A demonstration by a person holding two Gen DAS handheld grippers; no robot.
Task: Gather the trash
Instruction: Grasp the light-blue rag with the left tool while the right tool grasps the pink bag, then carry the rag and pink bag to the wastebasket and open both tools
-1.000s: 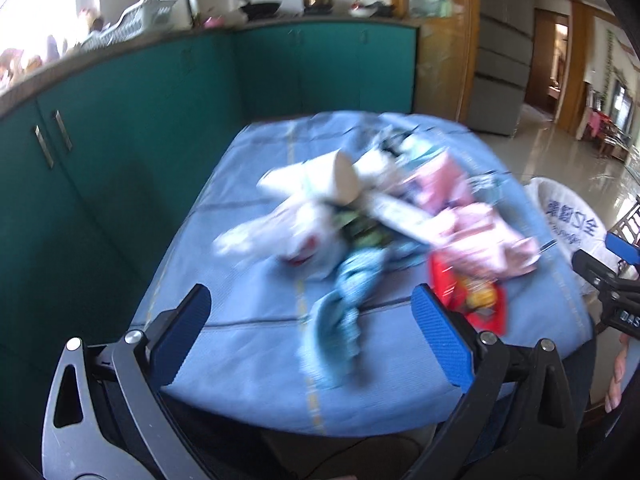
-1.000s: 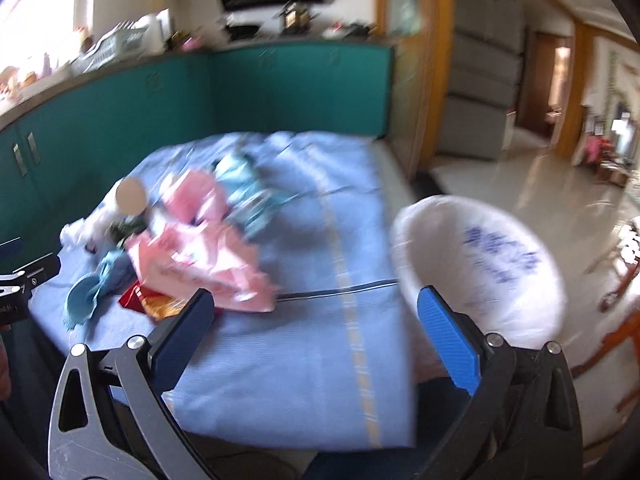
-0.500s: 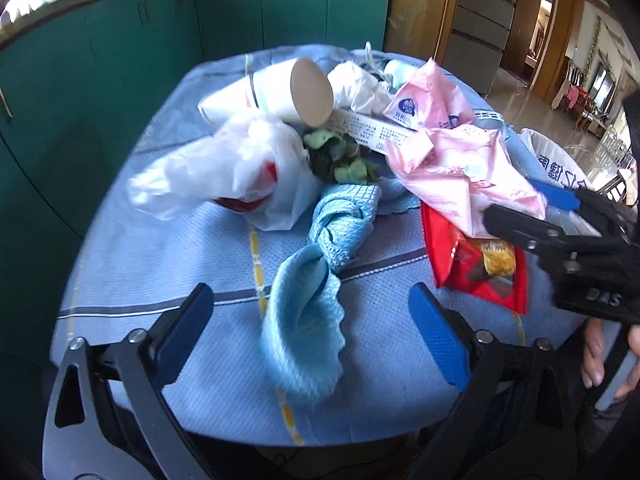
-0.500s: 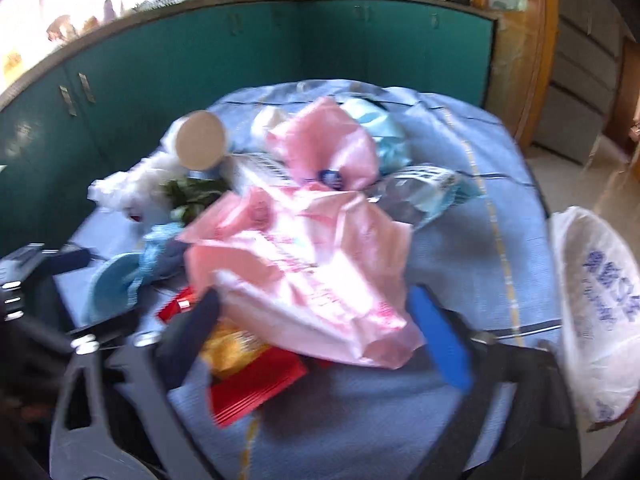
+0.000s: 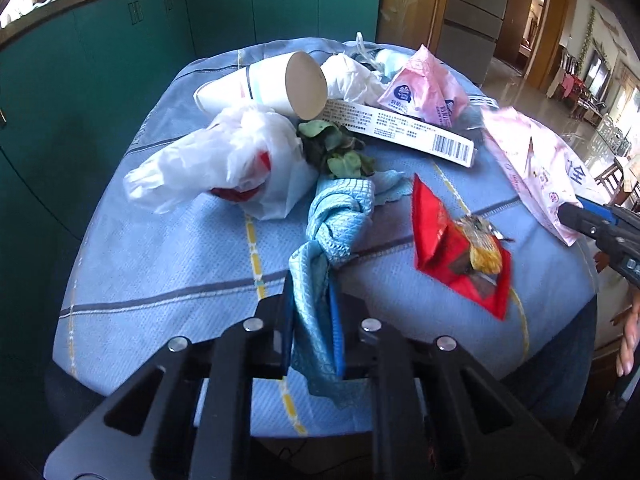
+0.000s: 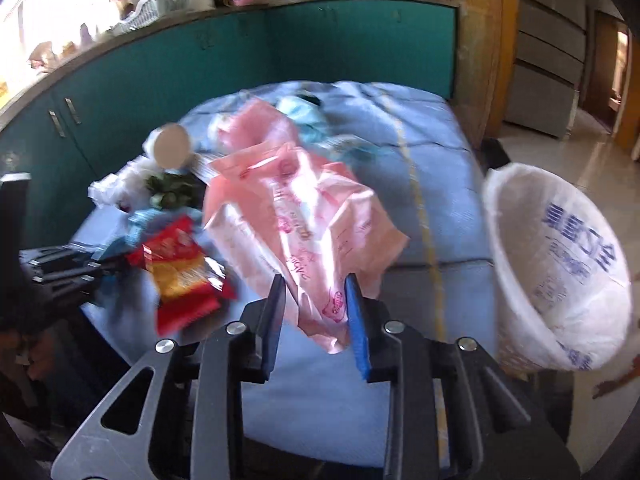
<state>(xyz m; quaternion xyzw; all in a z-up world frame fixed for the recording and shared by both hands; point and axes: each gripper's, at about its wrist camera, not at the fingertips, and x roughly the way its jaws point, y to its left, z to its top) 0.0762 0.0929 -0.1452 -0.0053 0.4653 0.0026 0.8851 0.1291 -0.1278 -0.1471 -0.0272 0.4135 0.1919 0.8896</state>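
— Both grippers have just been closing, each with something now between its blue pads. What has the left gripper (image 5: 312,316) got?

— It is clenched on the near end of the twisted light-blue woven cloth (image 5: 340,216), which a second ago lay loose between wide-spread jaws. The cloth's far end rests on the blue checked tablecloth (image 5: 168,272), beside the crumpled white plastic bag (image 5: 224,160) and the withered green leaves (image 5: 336,152).

— And the right gripper (image 6: 316,308)?

— Its pads pinch the lower edge of the large pink plastic bag (image 6: 304,216), which hangs in front of them, lifted off the tablecloth; half a second ago the jaws stood wide around it.

— What else lies in the pile?

— A red snack wrapper (image 5: 452,248) just right of the cloth, a white paper cup (image 5: 276,84) on its side, a long white printed label with a barcode (image 5: 404,128), and a smaller pink tissue packet (image 5: 424,88) behind it.

— Where is the trash container?

— A bin lined with a white bag bearing blue print (image 6: 560,264) stands off the table's right edge, near the pink bag.
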